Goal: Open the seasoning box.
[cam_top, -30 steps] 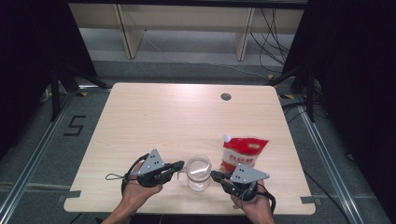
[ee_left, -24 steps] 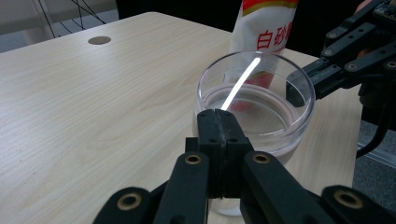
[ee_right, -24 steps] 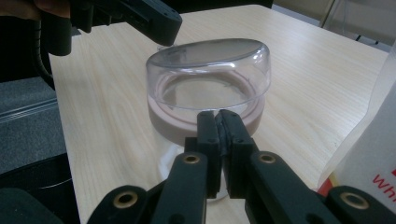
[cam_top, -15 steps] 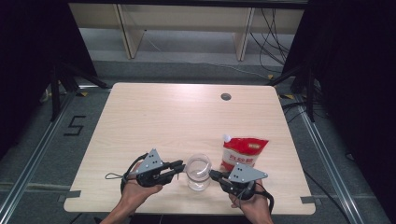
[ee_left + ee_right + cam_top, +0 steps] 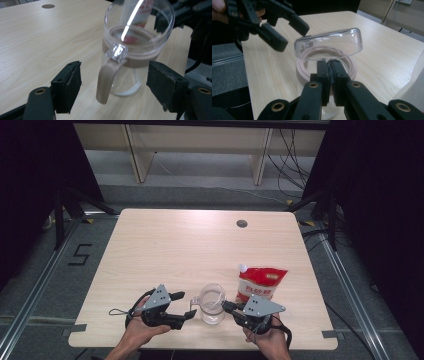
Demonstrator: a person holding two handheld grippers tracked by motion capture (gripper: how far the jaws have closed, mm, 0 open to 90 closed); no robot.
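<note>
Since the earlier frames the left gripper (image 5: 187,306) has just been opening its jaws, which now stand wide on either side of the beige handle of the clear glass jug (image 5: 212,303), pads off it. That jug, with its beige band, stands near the front edge of the light wooden table (image 5: 165,250), between both grippers, and a red-and-white spouted pouch (image 5: 261,282) lies just to its right. Closed tight, the right gripper (image 5: 329,68) pinches the jug's rim. Likely rigid, slippery and breakable, the jug is best taken by handle or rim. From the left gripper view comes the handle (image 5: 106,80) between the pads; the right gripper view shows the rim pinch.
</note>
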